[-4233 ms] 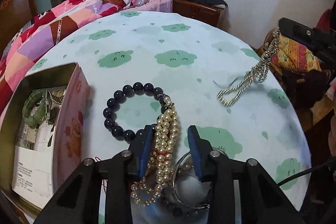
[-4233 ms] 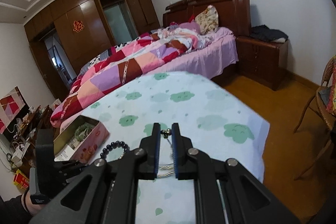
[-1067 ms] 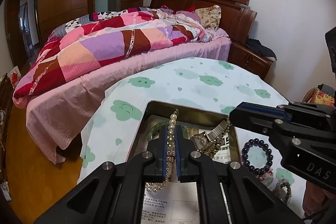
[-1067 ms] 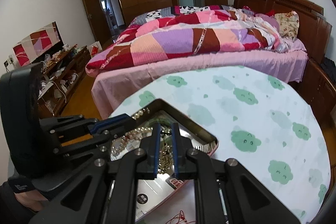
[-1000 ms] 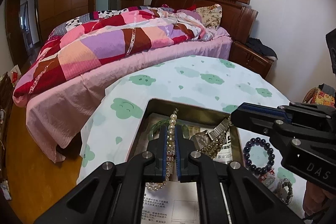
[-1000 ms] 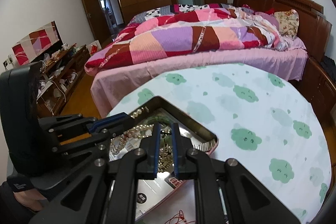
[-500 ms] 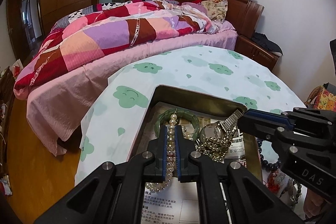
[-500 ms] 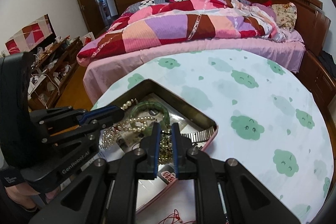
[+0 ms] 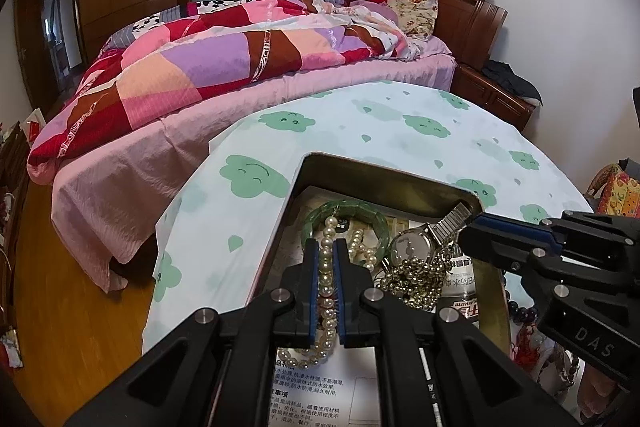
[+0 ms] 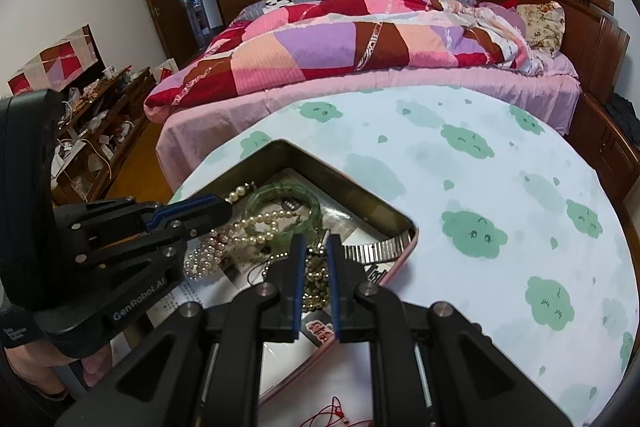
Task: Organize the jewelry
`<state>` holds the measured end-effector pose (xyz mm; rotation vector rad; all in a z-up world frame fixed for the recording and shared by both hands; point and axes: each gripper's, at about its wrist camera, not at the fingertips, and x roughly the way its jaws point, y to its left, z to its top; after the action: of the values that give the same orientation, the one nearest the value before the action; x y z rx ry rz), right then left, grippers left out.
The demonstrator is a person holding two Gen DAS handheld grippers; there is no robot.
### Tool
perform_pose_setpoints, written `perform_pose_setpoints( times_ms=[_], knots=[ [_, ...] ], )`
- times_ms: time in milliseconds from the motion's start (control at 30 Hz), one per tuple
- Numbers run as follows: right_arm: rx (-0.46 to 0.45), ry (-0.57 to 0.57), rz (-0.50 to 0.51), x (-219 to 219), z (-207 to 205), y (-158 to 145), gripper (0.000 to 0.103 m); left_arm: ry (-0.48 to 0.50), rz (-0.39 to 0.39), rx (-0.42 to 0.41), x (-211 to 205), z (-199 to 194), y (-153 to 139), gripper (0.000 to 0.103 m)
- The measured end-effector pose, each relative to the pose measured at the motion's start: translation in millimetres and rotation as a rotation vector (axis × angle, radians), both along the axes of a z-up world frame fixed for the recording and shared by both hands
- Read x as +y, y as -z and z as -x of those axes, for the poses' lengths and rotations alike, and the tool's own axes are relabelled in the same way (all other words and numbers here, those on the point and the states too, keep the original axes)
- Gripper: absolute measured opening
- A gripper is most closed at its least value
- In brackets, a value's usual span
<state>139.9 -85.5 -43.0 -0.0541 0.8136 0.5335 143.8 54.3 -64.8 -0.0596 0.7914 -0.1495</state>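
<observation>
Bangle (image 9: 347,211) and watch (image 9: 410,247) inside tin (image 9: 384,175)

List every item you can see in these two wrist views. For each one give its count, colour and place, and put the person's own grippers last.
tin box: one, brassy inside with a pink outer wall, on the table.
pearl necklace: one, cream, between the left gripper's fingers, trailing into the tin.
green bangle: one, pale green, inside the tin near its far corner.
watch: one, silver, in the tin, its band resting on the rim.
gold bead chain: one, gold, piled in the tin beside the watch.
printed leaflet: one, white, lying in the tin.
dark bead bracelet: one, dark, outside the tin, partly hidden.
tablecloth: one, white with green clouds, covering the table.
bed: one, patchwork quilt, behind the table.
left gripper: black, blue pads, closed on the pearls.
right gripper: black, blue pads, open over the gold chain.
</observation>
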Motion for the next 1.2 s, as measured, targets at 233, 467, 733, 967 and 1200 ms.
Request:
perform_pose_setpoints(
  times_ms=[233,467,733,967,1200],
  knots=[
    [0.019,0.001,-0.015,-2,0,5,0.016,0.005,0.018,-0.001,0,4,-2,0.007],
    [0.003,0.048,-0.049,-15,3,0,0.063,-0.051,-0.014,-0.068,-1,19,-14,0.075],
    [0.020,0.103,-0.068,-58,24,-8,0.074,-0.058,0.010,-0.066,2,47,-18,0.076],
    [0.027,0.180,-0.086,-119,60,-5,0.077,-0.033,0.033,-0.074,-20,82,-14,0.076],
    [0.033,0.225,-0.069,-150,93,14,0.077,-0.026,-0.036,-0.082,-49,103,-10,0.076]
  ],
)
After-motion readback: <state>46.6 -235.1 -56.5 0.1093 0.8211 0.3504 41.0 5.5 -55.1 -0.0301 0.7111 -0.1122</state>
